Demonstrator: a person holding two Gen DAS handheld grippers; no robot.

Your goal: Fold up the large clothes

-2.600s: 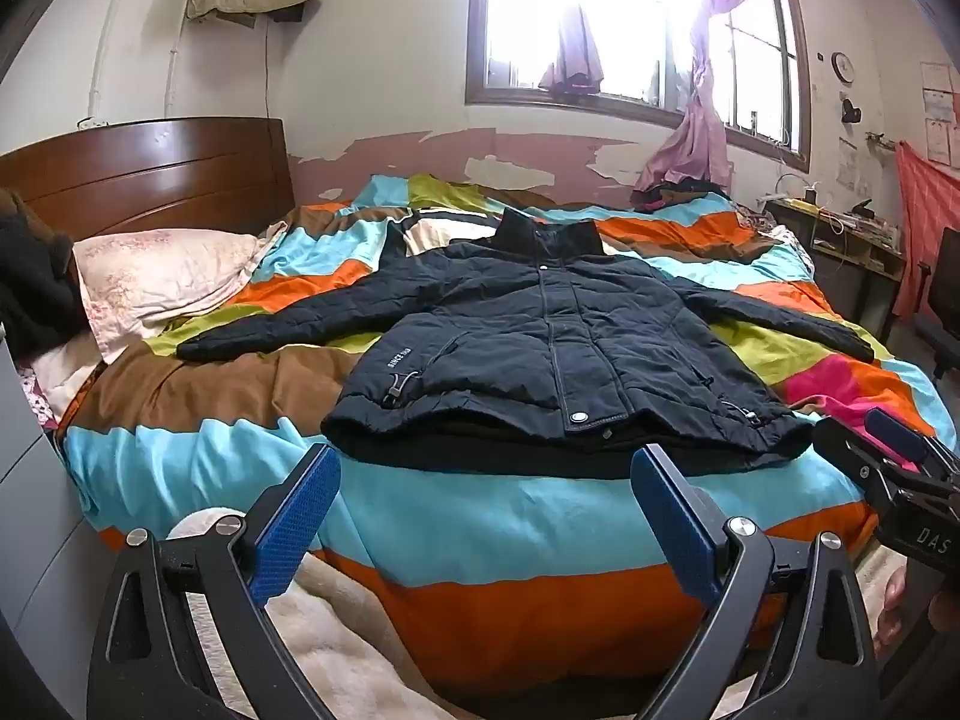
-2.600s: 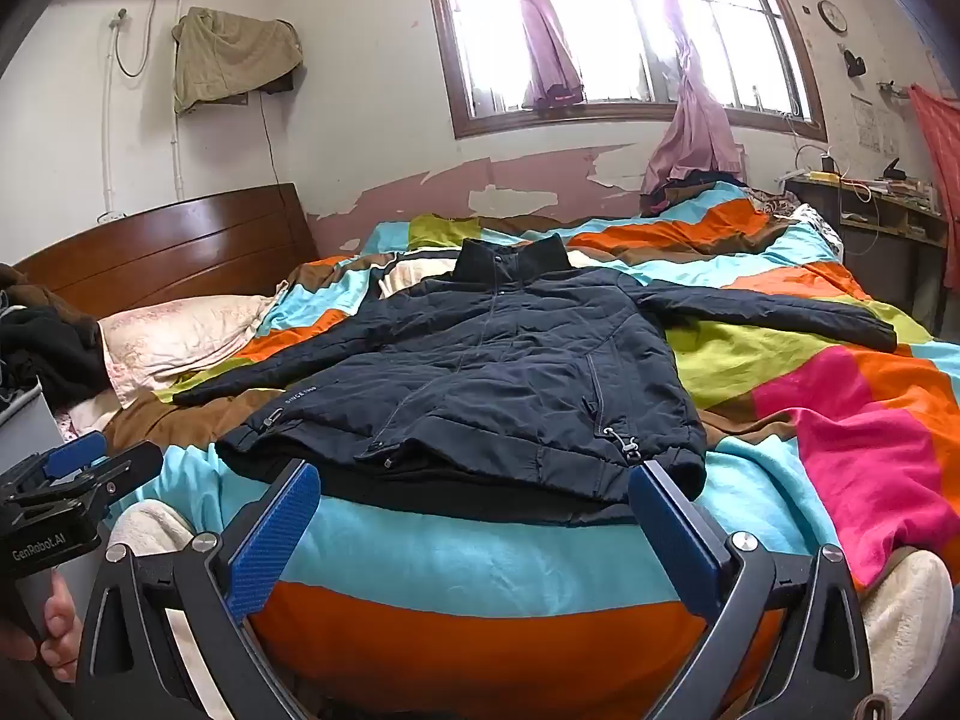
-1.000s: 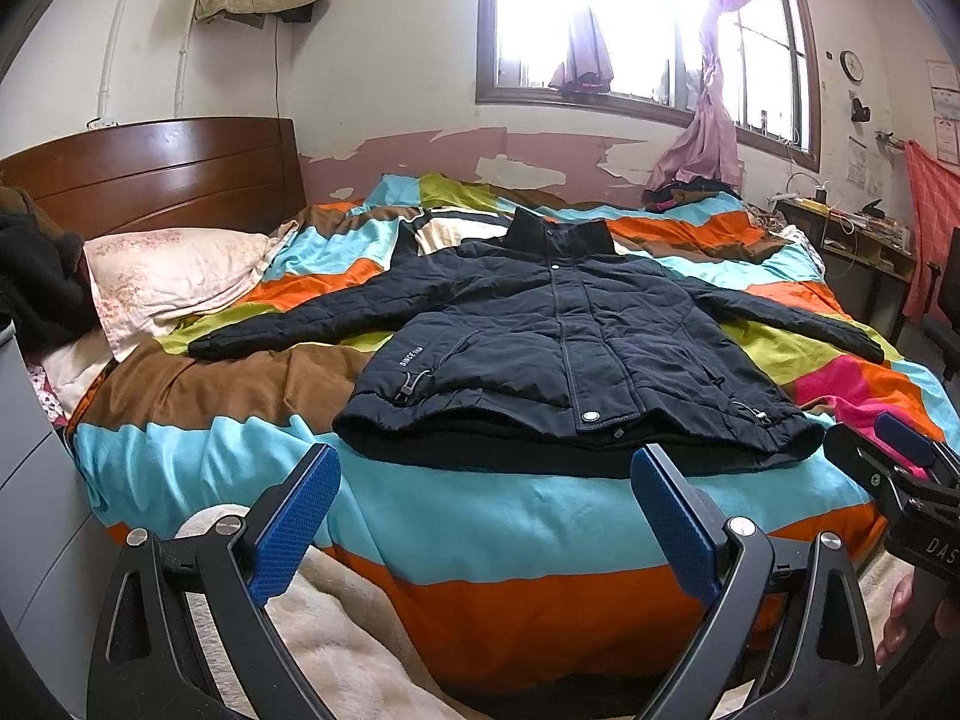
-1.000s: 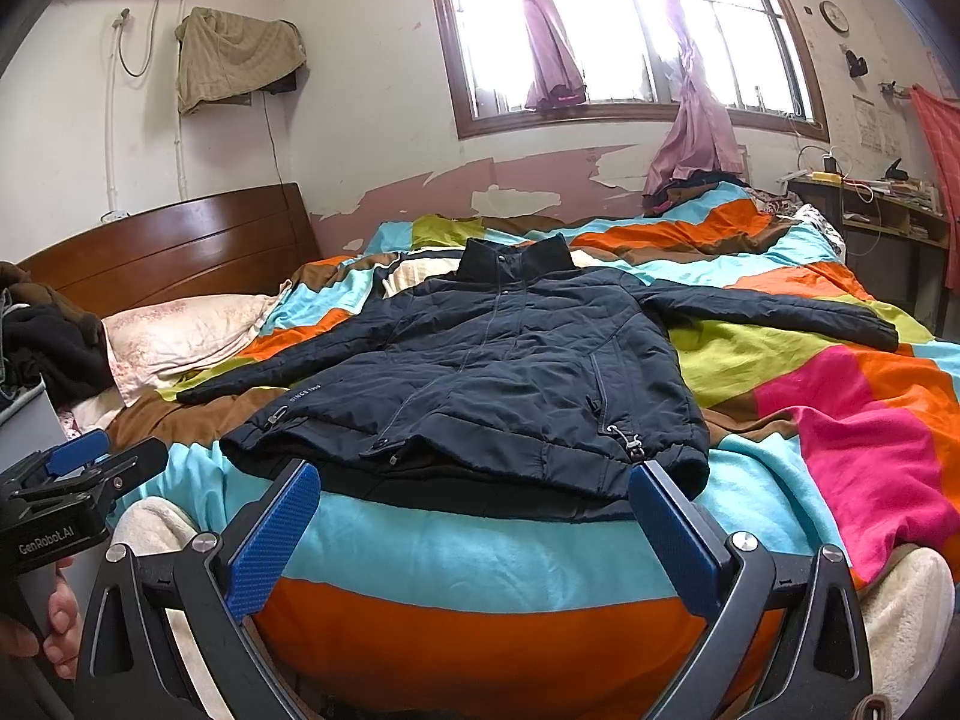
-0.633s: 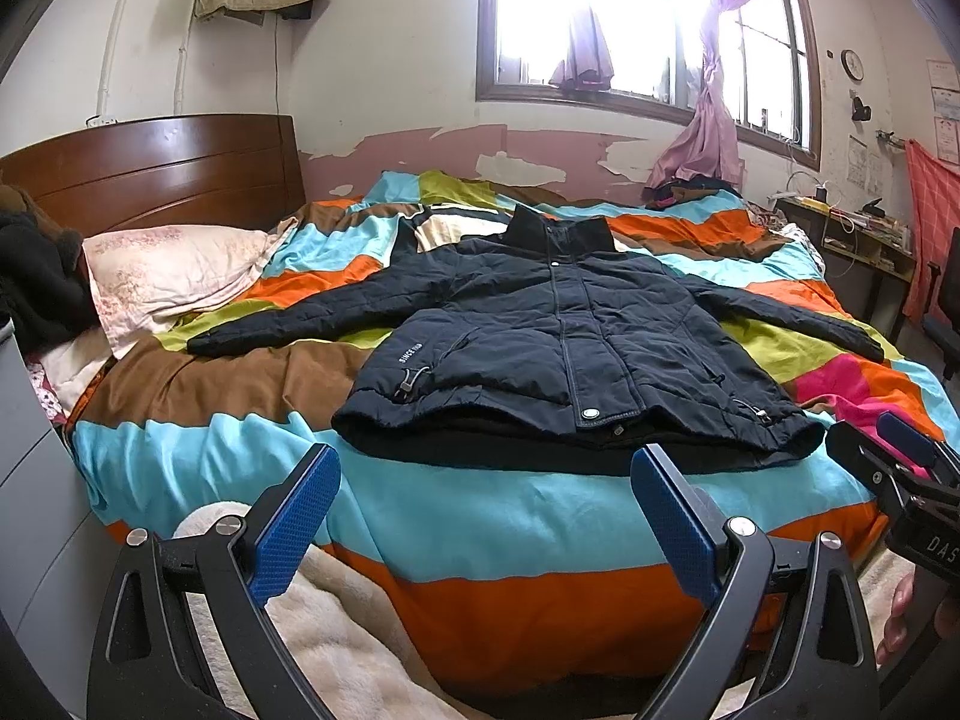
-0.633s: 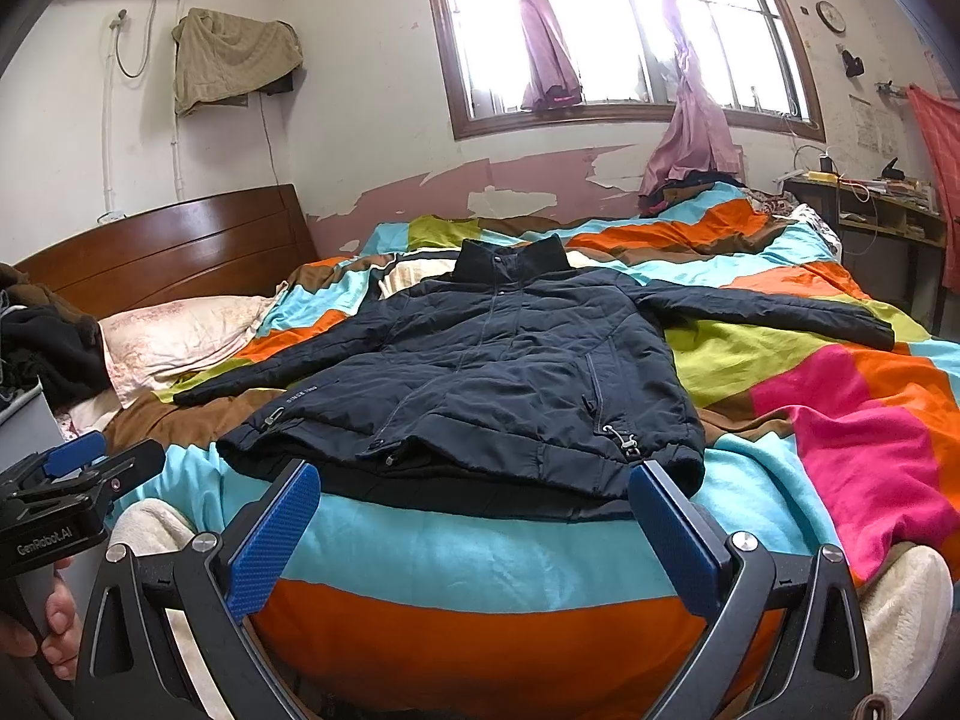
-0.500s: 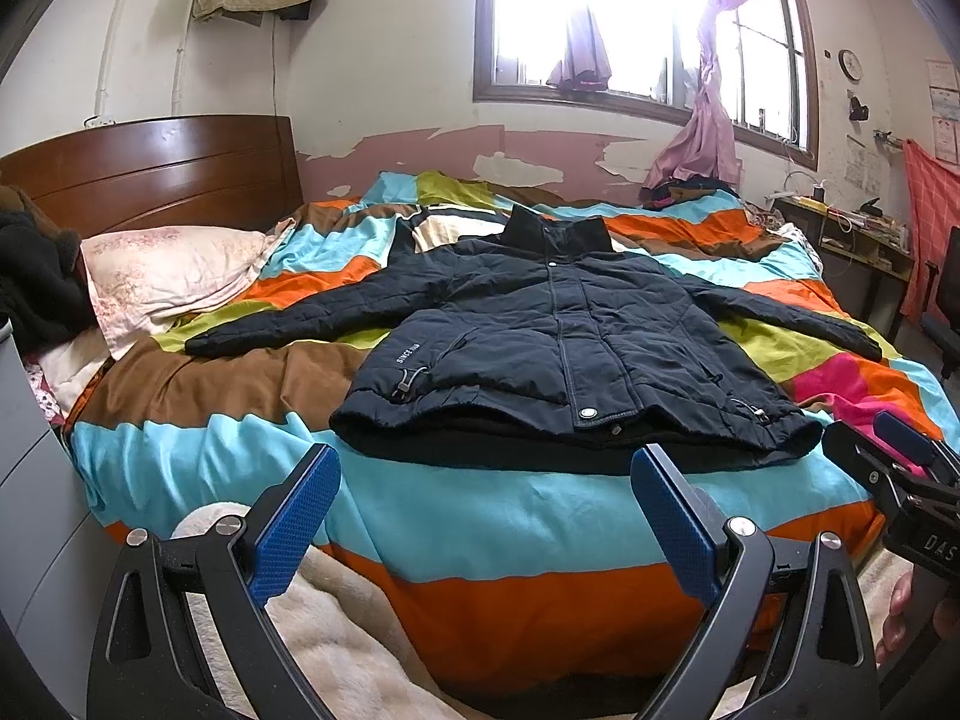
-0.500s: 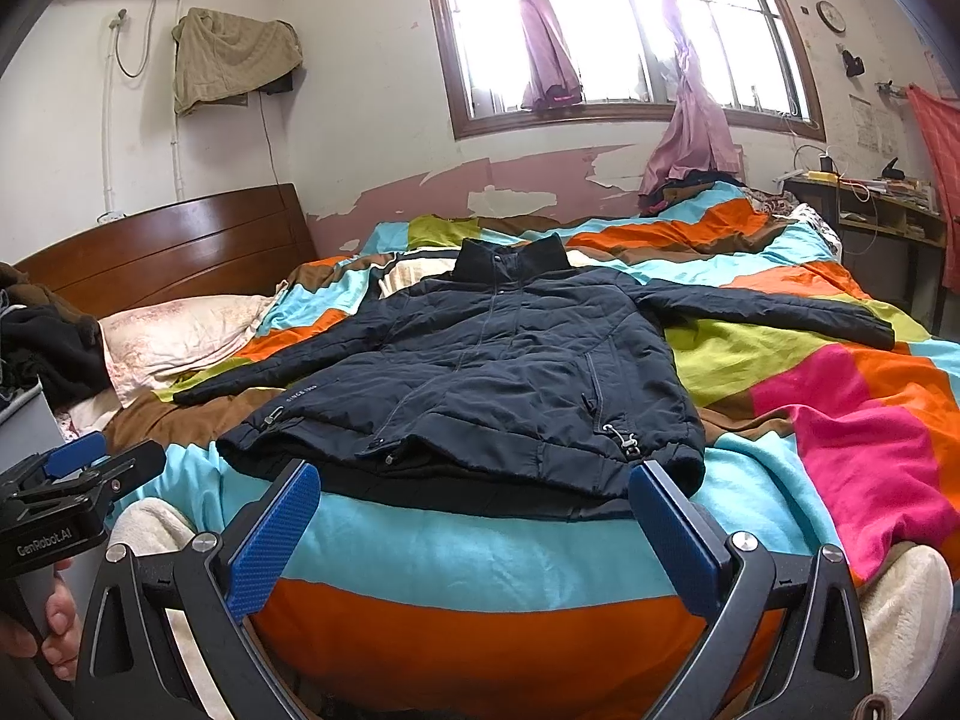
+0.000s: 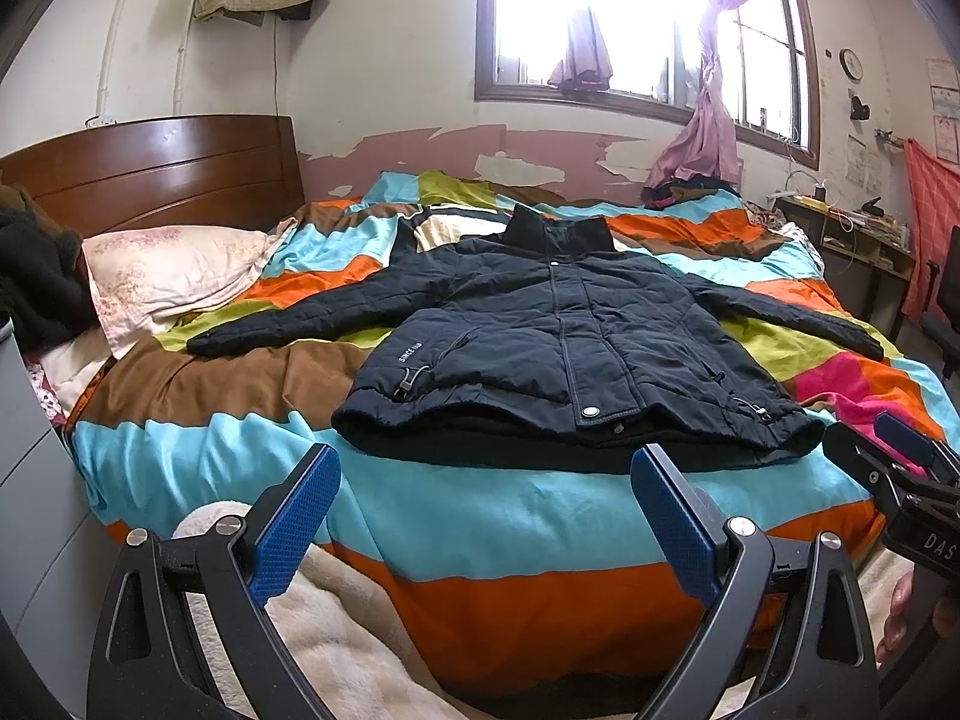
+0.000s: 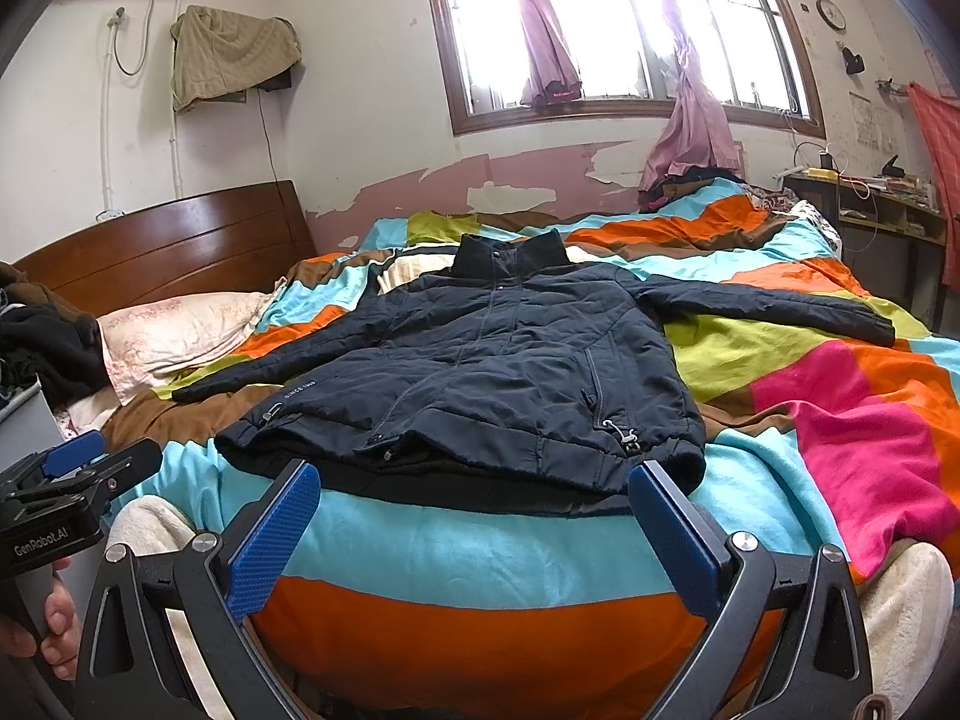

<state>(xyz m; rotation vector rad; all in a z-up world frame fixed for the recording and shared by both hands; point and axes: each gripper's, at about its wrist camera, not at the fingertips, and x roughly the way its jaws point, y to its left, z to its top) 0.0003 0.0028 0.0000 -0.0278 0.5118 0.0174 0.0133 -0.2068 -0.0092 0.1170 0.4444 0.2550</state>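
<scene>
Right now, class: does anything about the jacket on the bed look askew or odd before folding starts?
The jacket lies flat, front up, sleeves spread. One oddity: a black layer sticks out below its hem, so something dark lies under or inside it. Both grippers, left and right, are open and apart from it.

Sunlit window [image 9: 636, 30] above peeling wall [image 9: 390, 48]; wooden headboard [image 9: 150, 171] at left.

Bare quilt [image 9: 480, 498] strip lay between jacket [image 9: 558, 348] hem and bed's near edge. Both sleeves spread flat, quilt open around them. Pillow [image 9: 174, 270] and dark clothes heap [image 9: 36, 276] crowded left side by headboard [image 9: 150, 174]. Desk [image 10: 876, 210] stood beyond right edge. Fleece blanket [image 9: 336, 630] draped below near edge.
</scene>
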